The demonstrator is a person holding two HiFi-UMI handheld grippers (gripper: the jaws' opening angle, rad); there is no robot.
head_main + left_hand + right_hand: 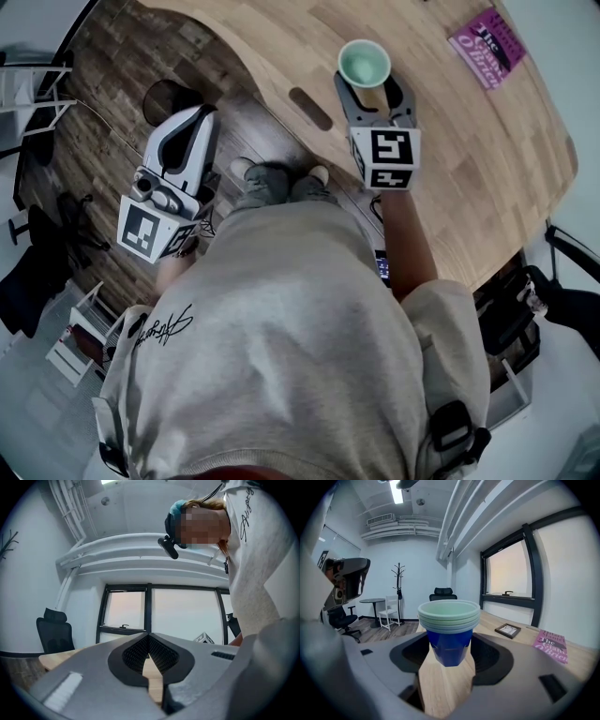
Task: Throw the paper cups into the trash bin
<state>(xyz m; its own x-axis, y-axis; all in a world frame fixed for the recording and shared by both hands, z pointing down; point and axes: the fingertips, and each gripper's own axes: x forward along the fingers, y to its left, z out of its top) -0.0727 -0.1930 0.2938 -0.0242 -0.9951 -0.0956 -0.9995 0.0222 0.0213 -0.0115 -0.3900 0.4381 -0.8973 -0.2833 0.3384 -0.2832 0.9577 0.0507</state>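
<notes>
Right gripper (449, 648) clamps the stacked paper cups (449, 618), their count unclear; left gripper (149, 638) is closed, empty.

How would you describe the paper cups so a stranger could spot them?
Start at the curved wooden table. Near its inner edge, the right claw grips the paper cups: a nested stack, pale green rims over a blue body, unlike the flat pink magazine.

We find ourselves in an office or meeting room: a long curved wooden counter (487, 159), a black swivel chair (442, 594) at its far end, a coat stand (398, 581), a small round table (374, 603) with a white chair (389, 612), large dark-framed windows (511, 571), ceiling pipes (459, 517) and a strip light (397, 494).
</notes>
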